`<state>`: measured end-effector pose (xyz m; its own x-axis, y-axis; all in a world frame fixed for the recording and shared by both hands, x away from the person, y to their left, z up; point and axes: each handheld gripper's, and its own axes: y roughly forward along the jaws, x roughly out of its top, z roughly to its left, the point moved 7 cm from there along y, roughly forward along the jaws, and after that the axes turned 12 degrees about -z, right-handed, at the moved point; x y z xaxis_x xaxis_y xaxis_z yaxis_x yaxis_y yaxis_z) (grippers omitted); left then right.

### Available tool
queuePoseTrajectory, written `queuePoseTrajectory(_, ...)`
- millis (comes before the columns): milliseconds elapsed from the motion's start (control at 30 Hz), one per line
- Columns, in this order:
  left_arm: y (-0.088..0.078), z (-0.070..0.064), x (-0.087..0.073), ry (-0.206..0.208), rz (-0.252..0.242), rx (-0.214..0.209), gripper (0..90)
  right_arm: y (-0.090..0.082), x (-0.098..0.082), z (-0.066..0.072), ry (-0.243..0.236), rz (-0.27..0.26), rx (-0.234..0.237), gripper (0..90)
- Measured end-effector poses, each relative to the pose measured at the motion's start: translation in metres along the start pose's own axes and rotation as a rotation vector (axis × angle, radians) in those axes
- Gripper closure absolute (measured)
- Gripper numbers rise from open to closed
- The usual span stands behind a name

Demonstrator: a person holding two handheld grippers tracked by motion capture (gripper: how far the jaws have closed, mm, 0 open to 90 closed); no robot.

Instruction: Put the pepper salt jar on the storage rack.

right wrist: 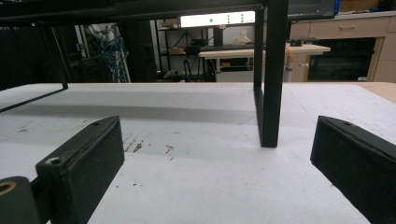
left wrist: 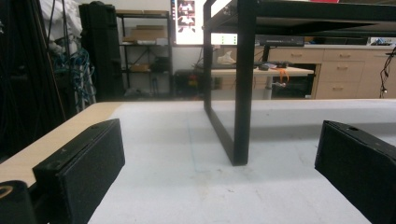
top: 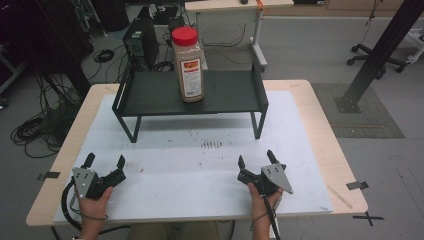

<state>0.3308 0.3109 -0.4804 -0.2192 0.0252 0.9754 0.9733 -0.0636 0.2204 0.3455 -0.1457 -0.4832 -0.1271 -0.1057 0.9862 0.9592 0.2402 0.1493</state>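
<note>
Both grippers, left gripper (top: 105,164) and right gripper (top: 255,160), rest low on the counter (top: 300,150), jaws spread, pinching nothing; the spice jar (top: 188,64) stands upright on the shelf (top: 150,95), well ahead, above jaw level; I'd lift first, then approach level.

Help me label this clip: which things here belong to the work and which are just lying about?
In the work:
- spice jar with red lid, upright on the shelf
- black shelf on the white mat
- left tongs and right tongs, both open and empty

Lying about:
- dark specks on the white mat
- cables on the floor
- office chair
</note>
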Motion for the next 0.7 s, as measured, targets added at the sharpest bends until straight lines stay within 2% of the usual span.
queuePoseTrajectory(700, -0.0001, 0.0002, 0.0000, -0.001, -0.001, 0.003, 1.8, -0.0003, 0.0000, 0.0007, -0.009, -0.004, 0.000, 2.8)
